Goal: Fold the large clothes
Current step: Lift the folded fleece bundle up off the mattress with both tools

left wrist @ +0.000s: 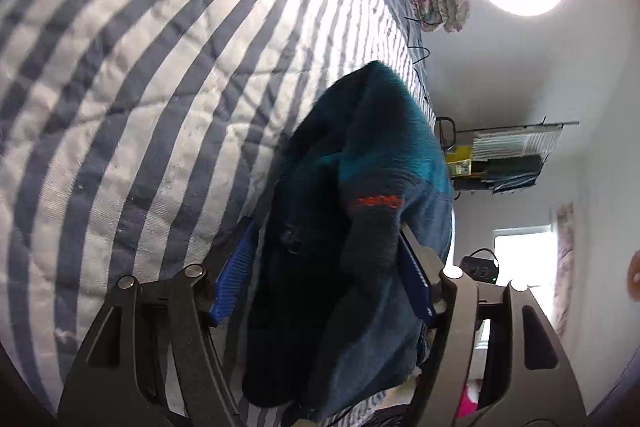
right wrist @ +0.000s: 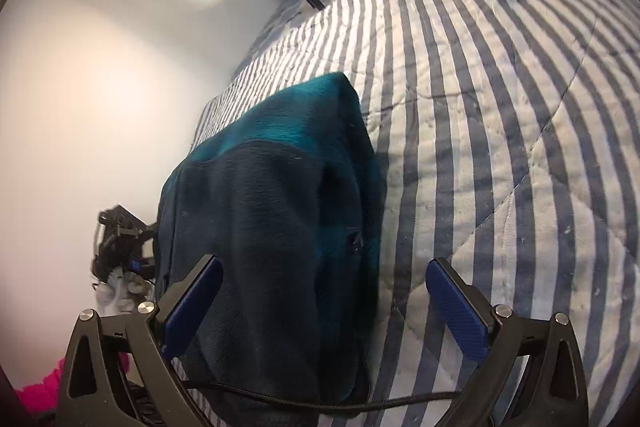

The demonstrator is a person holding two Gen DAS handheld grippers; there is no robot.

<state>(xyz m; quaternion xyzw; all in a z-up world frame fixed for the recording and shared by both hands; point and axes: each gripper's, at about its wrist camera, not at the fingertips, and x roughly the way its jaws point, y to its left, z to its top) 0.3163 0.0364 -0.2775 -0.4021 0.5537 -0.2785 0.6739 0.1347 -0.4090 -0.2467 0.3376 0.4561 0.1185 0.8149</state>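
Lying on striped quilt (right wrist: 500,107) — folded teal fleece (right wrist: 280,187), no container visible

**Hidden and cut-off areas**

The fleece jacket (left wrist: 352,227) covers the striped quilt (left wrist: 140,87) beneath it; its lower hem runs behind the left gripper (left wrist: 324,275) frame. Its orange logo (left wrist: 378,202) is too blurred to read. In the right wrist view, the pink item (right wrist: 38,389) is cut by the edge.
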